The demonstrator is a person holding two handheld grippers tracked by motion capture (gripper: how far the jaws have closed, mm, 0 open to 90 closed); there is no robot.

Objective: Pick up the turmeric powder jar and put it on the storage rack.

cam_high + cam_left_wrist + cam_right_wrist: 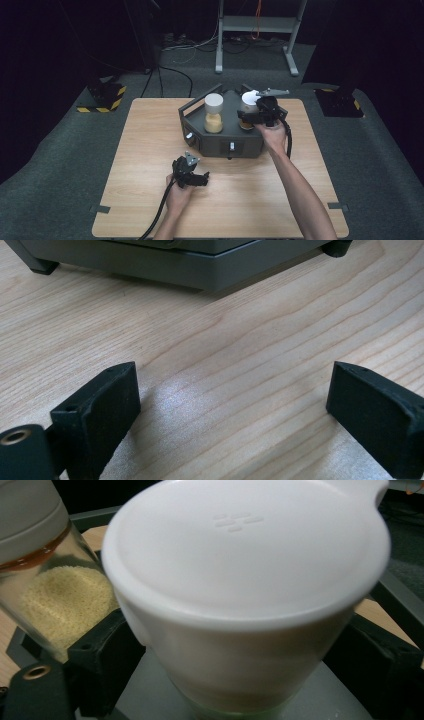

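A dark grey stand (216,141) sits at the far middle of the wooden table (150,125). On it stands a glass jar of yellow grains (213,116) with a white cap. Beside that jar is a second jar with a white lid (248,100). My right gripper (251,118) is shut on this second jar. In the right gripper view the white-lidded jar (240,580) sits between both jaws, which press its sides, and the grain jar (55,595) is at the left. My left gripper (200,178) rests low over the table in front of the stand. It is open (235,400) over bare wood.
The stand's front edge (190,265) lies just ahead of the left gripper. Bare wood (250,200) spreads across the near half of the table. Beyond the table are dark floor, cables and a metal frame (255,25).
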